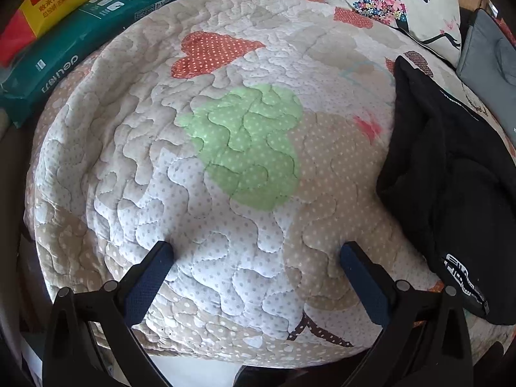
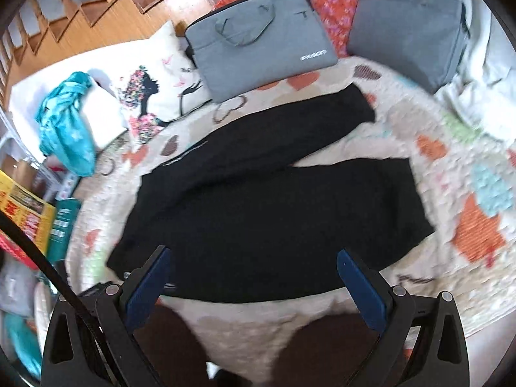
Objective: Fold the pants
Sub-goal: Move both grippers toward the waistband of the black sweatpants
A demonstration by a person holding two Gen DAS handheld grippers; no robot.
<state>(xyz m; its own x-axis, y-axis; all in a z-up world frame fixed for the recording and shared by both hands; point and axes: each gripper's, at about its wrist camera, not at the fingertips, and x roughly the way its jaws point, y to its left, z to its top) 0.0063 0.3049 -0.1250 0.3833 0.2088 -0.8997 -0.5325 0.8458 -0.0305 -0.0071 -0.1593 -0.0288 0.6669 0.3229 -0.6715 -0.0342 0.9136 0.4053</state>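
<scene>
Black pants [image 2: 274, 206] lie spread on a quilted patchwork bed cover [image 2: 467, 193], waist toward me, two legs running away to the upper right. My right gripper [image 2: 254, 258] is open and empty, hovering over the waist end. In the left wrist view the pants [image 1: 451, 174] lie at the right edge, a white logo near their hem. My left gripper [image 1: 258, 251] is open and empty over bare quilt [image 1: 225, 148], left of the pants.
Two grey laptop bags [image 2: 261, 42] [image 2: 409, 29] lie beyond the pants. A printed pillow [image 2: 154, 93] and teal cloth [image 2: 67, 122] are at the back left. Green and yellow boxes [image 1: 80, 32] sit at the quilt's far left. The bed's near edge [image 1: 225, 361] is close.
</scene>
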